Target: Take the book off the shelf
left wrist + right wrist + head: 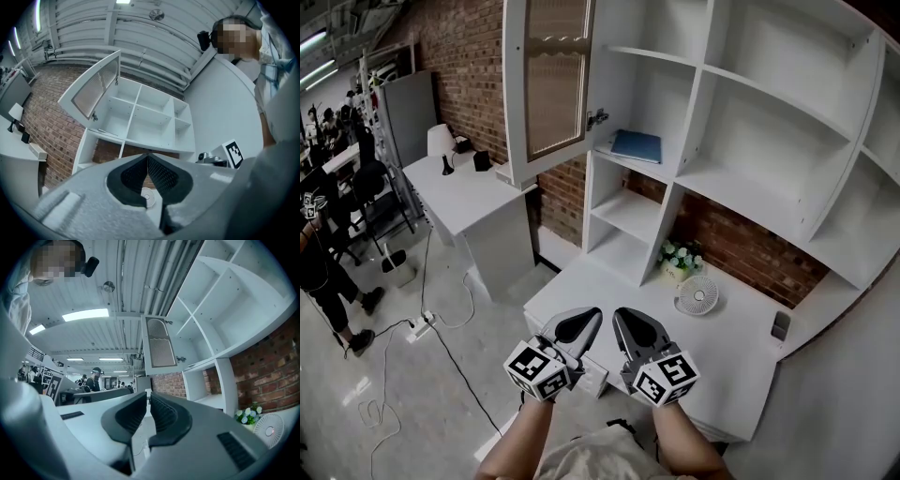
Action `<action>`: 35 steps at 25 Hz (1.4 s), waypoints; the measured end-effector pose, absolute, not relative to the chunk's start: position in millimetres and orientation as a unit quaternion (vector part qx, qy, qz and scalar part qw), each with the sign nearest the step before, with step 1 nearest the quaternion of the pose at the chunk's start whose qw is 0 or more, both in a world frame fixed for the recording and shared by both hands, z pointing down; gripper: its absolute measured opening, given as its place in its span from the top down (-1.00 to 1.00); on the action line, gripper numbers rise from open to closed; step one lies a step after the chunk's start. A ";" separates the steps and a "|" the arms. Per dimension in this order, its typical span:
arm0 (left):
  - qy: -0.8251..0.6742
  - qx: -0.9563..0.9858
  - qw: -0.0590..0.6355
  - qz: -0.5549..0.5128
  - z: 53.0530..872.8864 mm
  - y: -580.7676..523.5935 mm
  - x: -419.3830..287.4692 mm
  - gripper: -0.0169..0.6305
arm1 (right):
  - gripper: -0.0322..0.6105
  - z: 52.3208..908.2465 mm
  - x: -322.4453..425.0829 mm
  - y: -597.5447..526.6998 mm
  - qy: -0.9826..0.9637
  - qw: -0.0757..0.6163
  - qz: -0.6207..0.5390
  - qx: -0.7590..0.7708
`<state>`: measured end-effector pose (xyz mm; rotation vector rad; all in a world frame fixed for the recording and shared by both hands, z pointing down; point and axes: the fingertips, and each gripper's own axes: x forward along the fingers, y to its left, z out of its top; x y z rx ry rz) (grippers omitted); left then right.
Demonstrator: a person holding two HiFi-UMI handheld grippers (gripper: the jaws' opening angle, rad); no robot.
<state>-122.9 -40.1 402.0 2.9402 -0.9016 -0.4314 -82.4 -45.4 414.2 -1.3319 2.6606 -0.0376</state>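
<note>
A blue book (636,145) lies flat on a shelf of the white shelf unit (703,178), in the compartment just right of the open cabinet door (548,84). Both grippers are held low over the near edge of the white desk (741,375), far below the book and apart from it. My left gripper (589,319) is shut with nothing between its jaws; in the left gripper view its pads (159,176) meet at the tip. My right gripper (624,321) sits beside it, also shut and empty, and its pads (161,413) close together in the right gripper view.
A small white fan (697,296) and a pot of flowers (680,258) stand on the desk under the shelves. A dark small object (780,325) lies at the desk's right. A second desk with a lamp (442,145) stands at left; cables (422,328) trail on the floor.
</note>
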 end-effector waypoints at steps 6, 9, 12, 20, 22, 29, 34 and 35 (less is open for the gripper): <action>-0.290 0.947 0.019 -0.137 402.7 -64.2 -117.5 0.92 | 0.83 412.0 -80.7 -69.1 0.896 0.076 -0.008 -0.438; -0.299 0.944 0.019 -0.135 399.3 -83.5 -117.0 0.92 | 0.80 406.8 -78.5 -88.7 0.899 0.078 -0.007 -0.432; -0.307 0.942 0.020 -0.133 394.9 -105.1 -114.1 0.92 | 0.78 400.0 -71.9 -111.0 0.900 0.082 -0.012 -0.428; -0.311 0.943 0.019 -0.114 397.3 -151.2 -83.4 0.92 | 0.75 398.5 -41.1 -158.9 0.903 0.083 -0.021 -0.421; -0.312 0.943 0.018 -0.114 397.8 -163.2 -75.7 0.92 | 0.75 399.2 -34.4 -169.9 0.905 0.080 -0.021 -0.416; -0.312 0.943 0.024 -0.115 401.2 -195.4 -44.8 0.92 | 0.75 397.3 -3.7 -200.2 0.907 0.074 -0.027 -0.413; -0.321 0.939 0.025 -0.118 401.1 -209.3 -32.6 0.92 | 0.73 398.9 8.3 -213.0 0.912 0.069 -0.032 -0.404; -0.321 0.939 0.025 -0.117 401.4 -211.2 -31.8 0.92 | 0.73 399.3 9.1 -215.2 0.912 0.069 -0.033 -0.403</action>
